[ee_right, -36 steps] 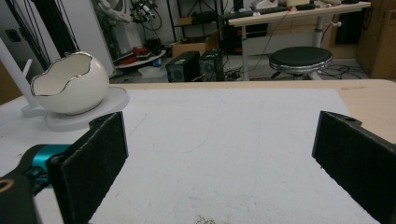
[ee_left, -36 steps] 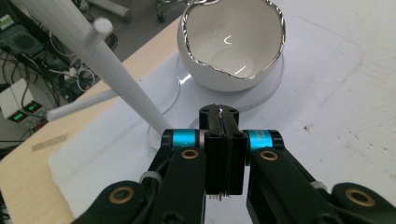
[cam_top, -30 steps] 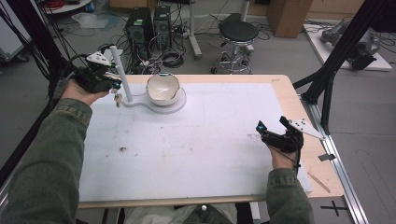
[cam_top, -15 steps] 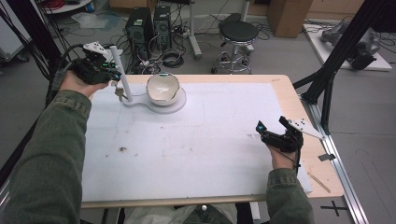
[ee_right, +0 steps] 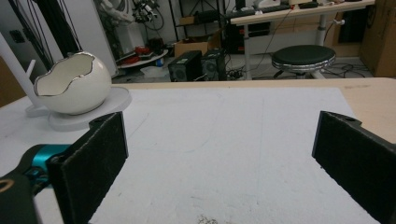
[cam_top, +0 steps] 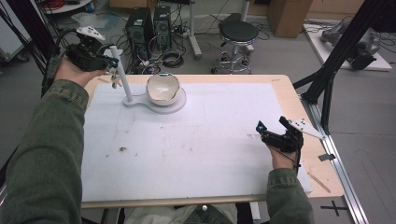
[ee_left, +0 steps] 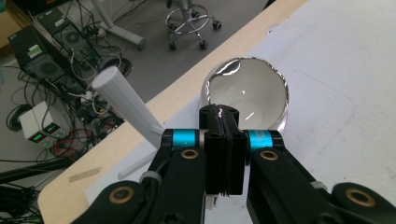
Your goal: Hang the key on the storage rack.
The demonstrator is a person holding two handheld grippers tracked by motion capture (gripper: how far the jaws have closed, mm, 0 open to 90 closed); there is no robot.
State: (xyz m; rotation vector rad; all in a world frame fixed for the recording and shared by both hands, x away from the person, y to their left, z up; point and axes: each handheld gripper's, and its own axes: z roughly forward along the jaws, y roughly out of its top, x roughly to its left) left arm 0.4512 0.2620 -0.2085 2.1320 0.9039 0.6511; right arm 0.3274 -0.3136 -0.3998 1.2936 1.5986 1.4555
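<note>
nearest the person, the right tongs rest at the right edge of the tabletop, pads wide apart and holding nothing; in the right gripper view bare white surface lies between them. judged idle, they are best kept there, well apart from the work, ready to steady the stand only if it shifts. across the tabletop, toward its far left, stands a white base carrying an egg-shaped bowl with a jagged silvered rim and, just beside it, an upright white post. at the far left corner the left tongs hover above the tabletop, close to the upper part of the post, pads pressed together; they appear to pinch a small dangling piece, too small to identify, which hangs below the tips beside the post. the left gripper view shows the closed pads with a thin bright sliver at their tip, the bowl's opening directly beyond and the post slanting off to the left. the step in hand is judged to be carrying the piece to the stand: keep the pinch firm, move slowly so that the piece does not swing against the post, bring it fully over its destination, and part the pads only once it hangs quiet. beyond the tabletop, a stool and computer towers stand on the floor.
</note>
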